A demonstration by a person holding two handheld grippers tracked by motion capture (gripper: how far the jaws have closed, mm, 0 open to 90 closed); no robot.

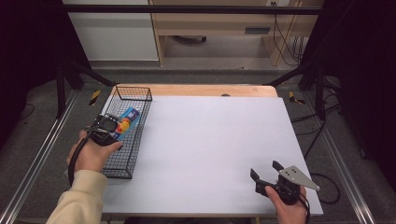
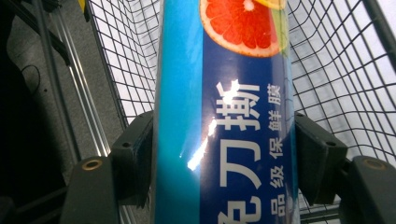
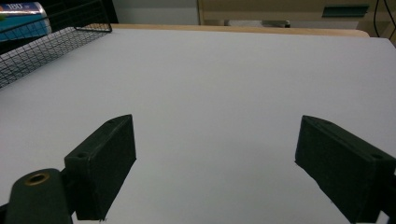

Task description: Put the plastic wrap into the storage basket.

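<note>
My left gripper [image 1: 108, 127] clamps cling-film box [image 1: 127, 120] over wire basket [image 1: 135, 94] at table's left edge; right gripper [image 1: 267, 173] gapes, idle. Risk: glossy box slips, snags basket rim.

Basket [image 1: 122, 140] sits on table's [image 1: 210, 149] left edge, long side running front to back. Box [image 1: 125, 122] is inside basket, w/ left gripper [image 1: 106, 127] around it at basket's left wall. Right gripper [image 1: 267, 171] at table's front right corner, well apart from basket, over bare table.
</note>
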